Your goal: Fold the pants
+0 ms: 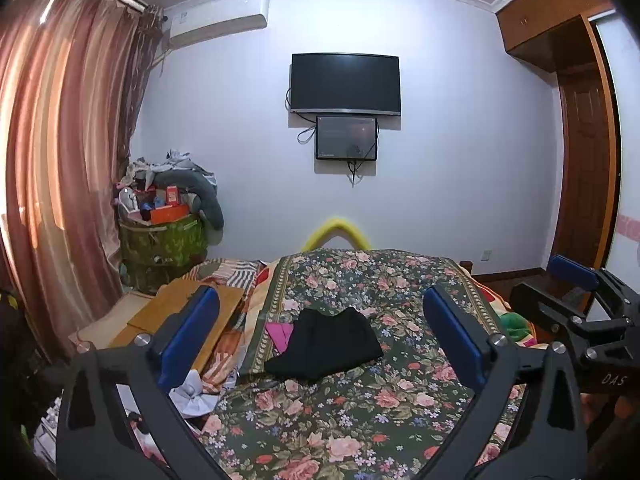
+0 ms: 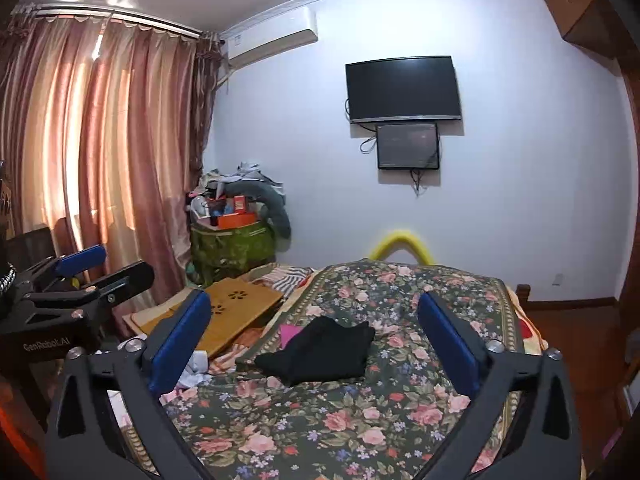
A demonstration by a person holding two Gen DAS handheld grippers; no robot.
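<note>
Both grippers stand spread wide and hold nothing. The left gripper (image 1: 320, 336) and right gripper (image 2: 314, 332) hang side by side above the bed (image 1: 360, 420). Ahead of them, framed between each pair of blue pads, lies one pair of black pants (image 1: 326, 344), folded into a compact bundle on the floral blanket. One pink cloth (image 1: 280, 334) is partly hidden beneath its left edge. Two screens hang on the far wall.

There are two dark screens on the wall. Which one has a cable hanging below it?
The smaller screen, mounted just under the big television. A dark cable dangles beneath its lower edge; the larger one shows cable only at its left side.
</note>
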